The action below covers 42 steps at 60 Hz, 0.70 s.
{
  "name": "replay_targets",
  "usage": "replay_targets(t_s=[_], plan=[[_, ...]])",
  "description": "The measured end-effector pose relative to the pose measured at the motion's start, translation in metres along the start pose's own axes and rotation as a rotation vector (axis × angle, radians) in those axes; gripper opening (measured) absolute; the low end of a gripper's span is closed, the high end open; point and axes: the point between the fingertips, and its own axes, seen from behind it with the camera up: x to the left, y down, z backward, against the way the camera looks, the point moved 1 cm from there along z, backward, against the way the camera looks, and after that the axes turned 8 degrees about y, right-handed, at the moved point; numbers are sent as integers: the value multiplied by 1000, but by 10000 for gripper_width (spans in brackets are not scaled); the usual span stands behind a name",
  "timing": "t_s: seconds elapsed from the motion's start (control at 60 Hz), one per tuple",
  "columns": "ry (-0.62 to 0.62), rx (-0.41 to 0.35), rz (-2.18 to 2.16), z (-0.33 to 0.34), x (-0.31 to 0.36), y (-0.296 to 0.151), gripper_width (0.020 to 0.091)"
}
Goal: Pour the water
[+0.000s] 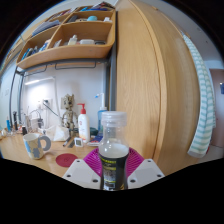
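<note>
Gripper (114, 172) fingers pinch the clear glass bottle with white cap band (114, 150), held upright between the pads. White mug with blue handle (36, 146) sits well left on the wooden counter (20, 152). Before pouring, keep the squeeze firm, swing left over the mug, then tilt slowly.

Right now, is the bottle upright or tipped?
Upright: the bottle stands vertical between the gripper fingers, neck at top.

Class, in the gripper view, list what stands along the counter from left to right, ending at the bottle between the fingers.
Mug → wooden figure → white dispenser bottle → clear bottle, standing between the fingers of the gripper.
</note>
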Motion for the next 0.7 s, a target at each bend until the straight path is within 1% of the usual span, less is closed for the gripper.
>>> replay_targets(t_s=[0.067,0.217,0.367,0.5,0.617,0.7], plan=[[2,-5,5,0,1,0,261],[3,10,34,2,2,-2,261],[-7,-14,265,-1,23,-24,262],[-29,-75,567,-10,65,-45,263],[-50,-149,845,-21,111,-52,264],[-66,-218,1068,-26,143,-58,265]])
